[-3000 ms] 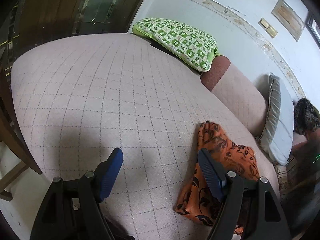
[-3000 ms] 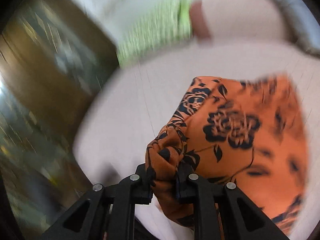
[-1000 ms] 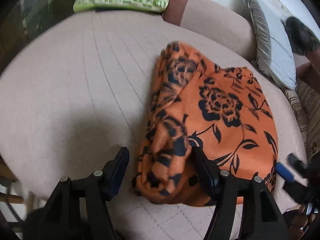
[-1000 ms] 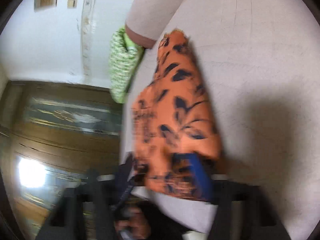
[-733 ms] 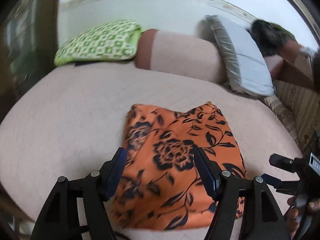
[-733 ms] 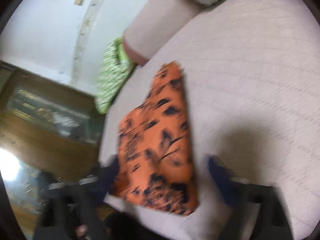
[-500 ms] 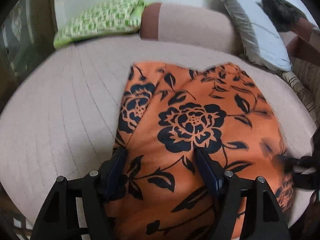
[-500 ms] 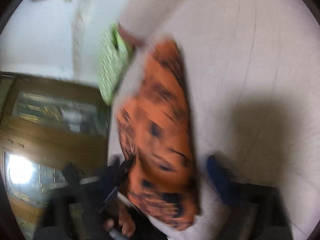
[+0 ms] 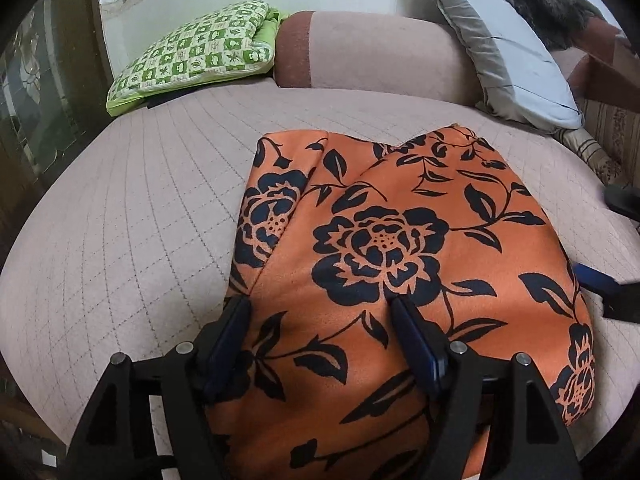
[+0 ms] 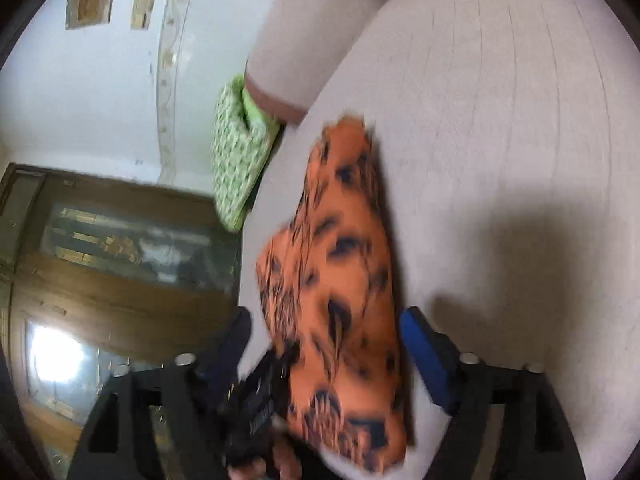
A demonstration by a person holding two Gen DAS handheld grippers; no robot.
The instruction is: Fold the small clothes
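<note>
The orange flowered cloth [image 9: 384, 240] lies folded flat on the pink quilted bed [image 9: 132, 216], toward its near edge. The left gripper [image 9: 320, 316] sits over the cloth's near end, jaws spread wide. The right gripper [image 10: 324, 332] straddles the cloth's right end, likewise open, holding nothing.

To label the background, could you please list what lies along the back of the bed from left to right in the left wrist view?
green checked pillow → pink bolster → grey pillow → dark furry item
</note>
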